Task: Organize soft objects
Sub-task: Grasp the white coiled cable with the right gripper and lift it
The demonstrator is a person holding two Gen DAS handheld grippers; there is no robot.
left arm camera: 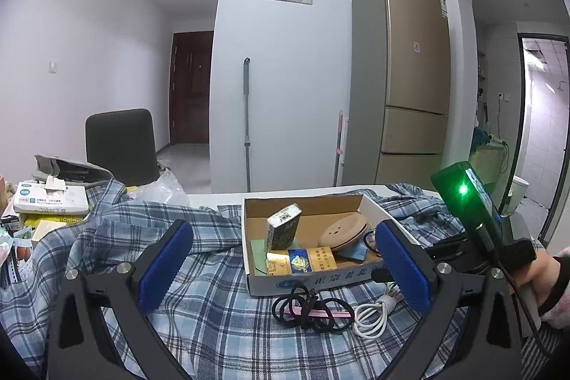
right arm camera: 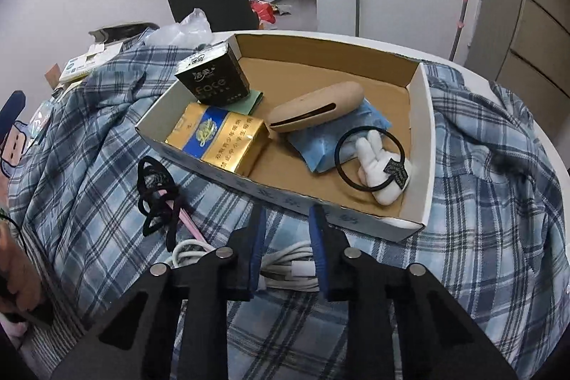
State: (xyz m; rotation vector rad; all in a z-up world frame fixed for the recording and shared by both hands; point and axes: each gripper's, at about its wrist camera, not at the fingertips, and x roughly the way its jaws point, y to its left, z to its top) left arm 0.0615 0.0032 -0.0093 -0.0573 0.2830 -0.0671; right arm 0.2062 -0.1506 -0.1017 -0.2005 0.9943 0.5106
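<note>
R gripper clamped on white cable, L gripper open.
Cable bundle lies on plaid shirt, just in front of box. Black hair tie w/ pink stick beside it. L jaws wide apart, nothing btwn, facing box.

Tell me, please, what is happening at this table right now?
A person holding a tool in each hand is tidying small soft items into a cardboard box that sits on a plaid shirt. The right tool has closed on the coiled white cable lying in front of the box. The left tool is open and holds nothing. A black hair tie with a white plush is already in the box; a tangle of black ties lies outside it.
</note>
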